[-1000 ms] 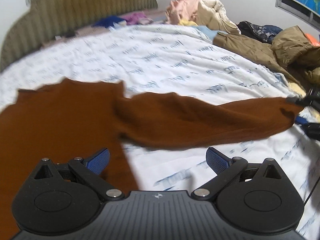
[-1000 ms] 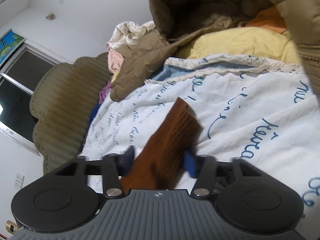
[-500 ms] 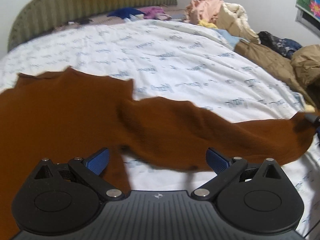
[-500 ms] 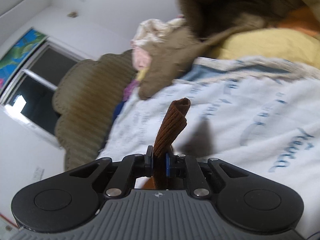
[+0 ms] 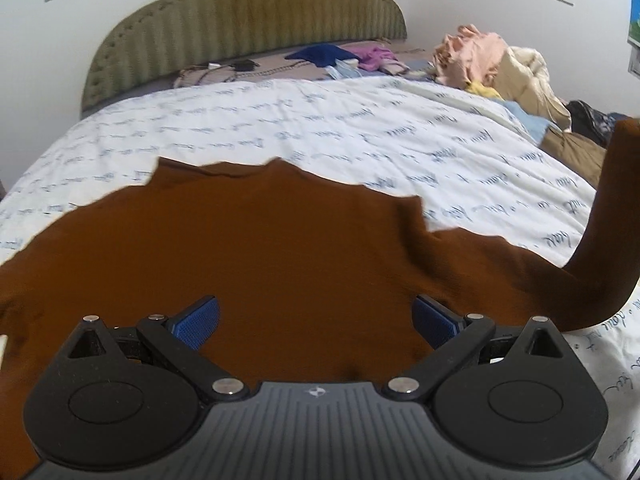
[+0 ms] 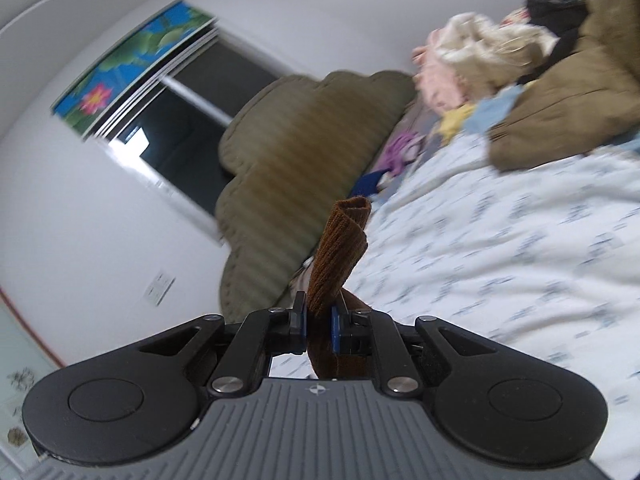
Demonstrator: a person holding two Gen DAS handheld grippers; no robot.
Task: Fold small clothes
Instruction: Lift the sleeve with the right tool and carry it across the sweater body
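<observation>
A brown knit sweater [image 5: 260, 248] lies spread on the white printed bedspread [image 5: 320, 120]. My left gripper [image 5: 316, 322] hovers open above the sweater's body, its blue pads wide apart with only cloth beneath. One sleeve [image 5: 612, 208] rises off the bed at the right edge of the left wrist view. In the right wrist view my right gripper [image 6: 319, 330] is shut on that sleeve's ribbed cuff [image 6: 340, 252], which sticks up past the pads, lifted clear of the bed.
An olive padded headboard [image 5: 248, 28] stands at the far end, with small clothes [image 5: 344, 58] in front of it. A pile of pink and cream garments [image 5: 488, 64] and a tan jacket [image 6: 568, 100] crowd the bed's far right. A dark window [image 6: 184, 128] is in the wall.
My right gripper closed on the cuff and lifted it, so the sleeve now stands up from the bed. My left gripper shifted over the sweater's body, still open.
</observation>
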